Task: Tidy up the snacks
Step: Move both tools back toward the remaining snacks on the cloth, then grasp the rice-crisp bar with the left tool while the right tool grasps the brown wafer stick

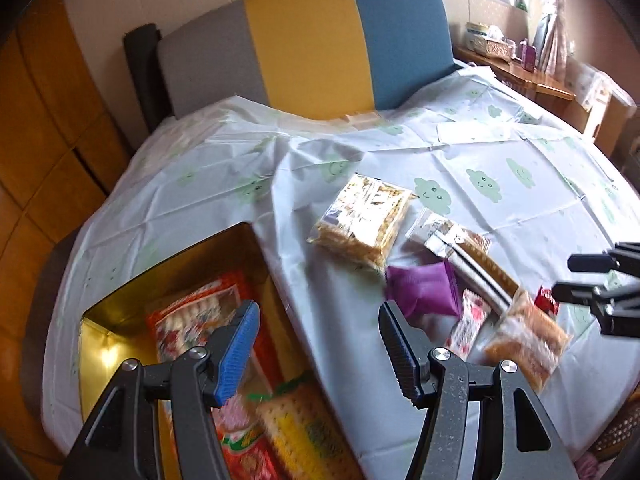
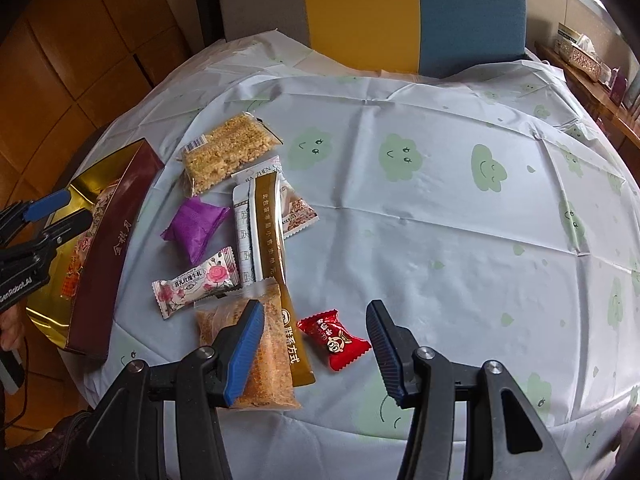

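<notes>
Partly done: gold box (image 1: 120,312) already holds approx 3 pkts, blurry. I've ~8 snacks left beside it, incl purple pouch (image 2: 196,229) & red candy (image 2: 334,338). Left gripper (image 1: 316,348) & right gripper (image 2: 316,350) both spread, empty.

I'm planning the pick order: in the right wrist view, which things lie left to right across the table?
Box → purple packet → brown stick pack → red candy.
</notes>
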